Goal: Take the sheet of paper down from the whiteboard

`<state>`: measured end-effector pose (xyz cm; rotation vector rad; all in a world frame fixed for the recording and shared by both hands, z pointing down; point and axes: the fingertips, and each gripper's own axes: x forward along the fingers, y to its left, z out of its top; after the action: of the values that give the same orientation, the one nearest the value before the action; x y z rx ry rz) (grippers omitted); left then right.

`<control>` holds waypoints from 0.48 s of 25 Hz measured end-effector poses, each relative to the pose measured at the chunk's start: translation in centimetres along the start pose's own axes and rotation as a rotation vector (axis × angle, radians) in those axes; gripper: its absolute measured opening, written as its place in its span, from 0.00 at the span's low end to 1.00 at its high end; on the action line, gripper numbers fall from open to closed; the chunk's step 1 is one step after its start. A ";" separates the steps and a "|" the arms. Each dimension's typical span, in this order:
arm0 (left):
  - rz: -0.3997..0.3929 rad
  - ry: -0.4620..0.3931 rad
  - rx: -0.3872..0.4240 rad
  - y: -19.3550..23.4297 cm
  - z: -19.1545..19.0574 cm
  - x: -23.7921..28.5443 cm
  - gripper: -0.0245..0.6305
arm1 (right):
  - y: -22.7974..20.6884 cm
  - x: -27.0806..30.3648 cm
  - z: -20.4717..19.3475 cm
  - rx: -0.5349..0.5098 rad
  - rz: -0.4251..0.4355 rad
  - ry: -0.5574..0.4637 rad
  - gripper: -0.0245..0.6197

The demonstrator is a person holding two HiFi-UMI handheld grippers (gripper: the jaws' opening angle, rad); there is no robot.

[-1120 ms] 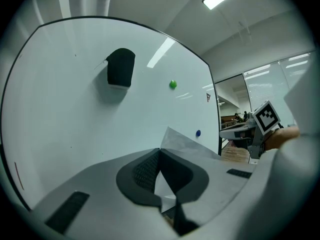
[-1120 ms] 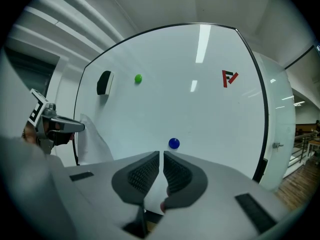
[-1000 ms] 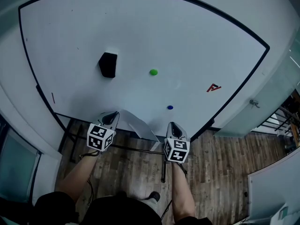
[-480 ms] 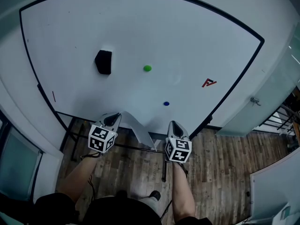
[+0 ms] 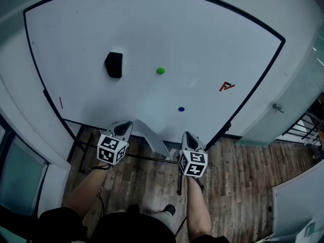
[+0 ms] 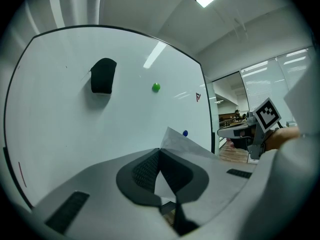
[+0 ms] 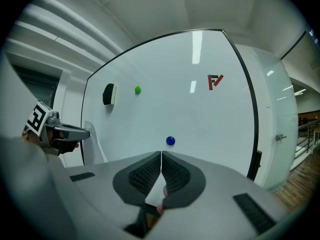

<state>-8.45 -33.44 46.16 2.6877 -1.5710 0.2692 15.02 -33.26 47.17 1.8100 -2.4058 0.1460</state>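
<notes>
Compared with a second ago, the left gripper [image 5: 123, 129] sits slightly further right in the head view, with the sheet of paper [image 5: 152, 138] still in its grip; the right gripper [image 5: 188, 135] has barely shifted.

A large whiteboard [image 5: 202, 39] with a black frame fills the upper scene, above a wooden floor [image 5: 243, 186]. The sheet of paper slants from the left gripper down to the right, crossing the board's bottom edge; its far end hangs free between the two grippers. The left gripper's jaws pinch the paper's near edge. The right gripper's jaws are pressed together with nothing seen between them.

On the board are a black eraser [image 5: 114, 65], a small red mark [image 5: 227, 86], a green magnet [image 5: 160, 71] and a blue magnet [image 5: 181, 109], all well apart.
</notes>
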 end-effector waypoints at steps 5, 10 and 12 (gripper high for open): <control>0.012 -0.003 -0.006 0.0 0.1 -0.1 0.07 | 0.1 -0.4 -0.2 -0.005 0.014 0.005 0.08; 0.010 -0.002 -0.002 -0.3 0.2 -0.2 0.07 | 0.6 -0.8 0.1 0.000 0.034 -0.006 0.08; 0.008 0.001 0.002 -0.4 0.2 -0.3 0.07 | 0.6 -0.9 -0.1 -0.001 0.038 -0.005 0.08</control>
<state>-8.17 -33.02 45.95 2.6835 -1.5820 0.2719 14.72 -32.19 47.17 1.7668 -2.4446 0.1433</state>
